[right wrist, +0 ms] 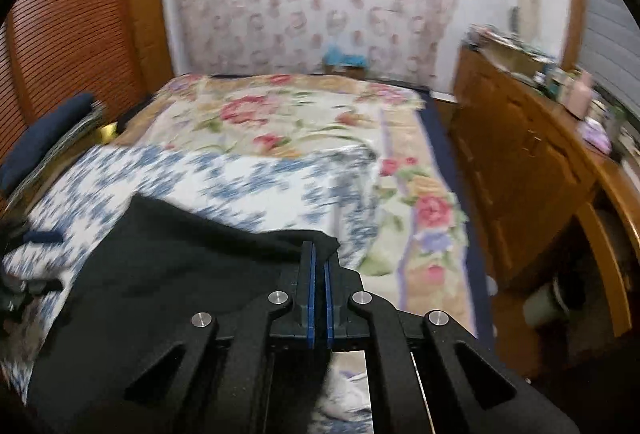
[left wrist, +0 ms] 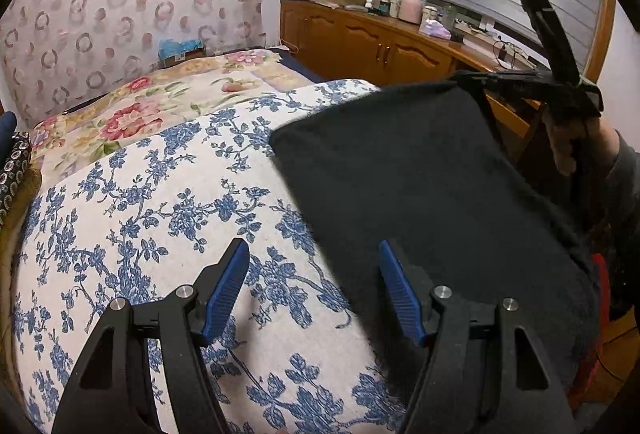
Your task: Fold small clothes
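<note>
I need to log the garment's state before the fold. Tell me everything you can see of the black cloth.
The black cloth is plain, dark and soft-looking, slightly fuzzy. It lies spread over the blue-flowered sheet, near the bed's edge. One far corner is lifted, pinched in the shut right tongs. The open left tongs straddle its near-left edge without gripping it.
</note>
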Motion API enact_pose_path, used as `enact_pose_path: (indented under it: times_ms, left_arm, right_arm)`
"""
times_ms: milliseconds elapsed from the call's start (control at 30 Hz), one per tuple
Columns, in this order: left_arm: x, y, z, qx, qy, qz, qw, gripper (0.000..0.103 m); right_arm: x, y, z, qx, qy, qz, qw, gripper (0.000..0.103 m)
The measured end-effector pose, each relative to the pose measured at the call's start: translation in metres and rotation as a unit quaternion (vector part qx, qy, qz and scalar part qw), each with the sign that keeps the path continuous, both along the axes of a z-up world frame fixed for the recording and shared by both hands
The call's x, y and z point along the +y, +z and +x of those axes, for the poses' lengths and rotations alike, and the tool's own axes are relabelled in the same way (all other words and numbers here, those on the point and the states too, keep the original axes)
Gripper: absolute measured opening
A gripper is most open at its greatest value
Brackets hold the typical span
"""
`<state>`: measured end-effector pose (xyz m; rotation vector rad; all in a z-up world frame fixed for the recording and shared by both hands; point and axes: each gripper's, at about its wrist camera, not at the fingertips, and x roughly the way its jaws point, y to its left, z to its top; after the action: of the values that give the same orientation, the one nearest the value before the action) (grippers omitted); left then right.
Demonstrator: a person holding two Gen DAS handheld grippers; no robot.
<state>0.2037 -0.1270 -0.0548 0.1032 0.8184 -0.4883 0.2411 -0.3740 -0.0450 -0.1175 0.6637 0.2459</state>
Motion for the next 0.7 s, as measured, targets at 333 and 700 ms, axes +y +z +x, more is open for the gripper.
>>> enact_pose_path:
  times_ms: [333, 700]
  left_arm:
    - [-0.007, -0.006, 0.038, 0.013, 0.003, 0.011, 0.9998, 0.068]
    - [-0.016, -0.021, 0.092, 0.060, 0.016, -0.007, 0.9981, 0.068]
  right_arm:
    - [-0.010, -0.026, 0.011, 0.046, -0.008, 0.014, 0.999, 0.053]
    - [-0.012, -0.045, 0.034, 0.106, 0.007, 0.108, 0.988, 0.063]
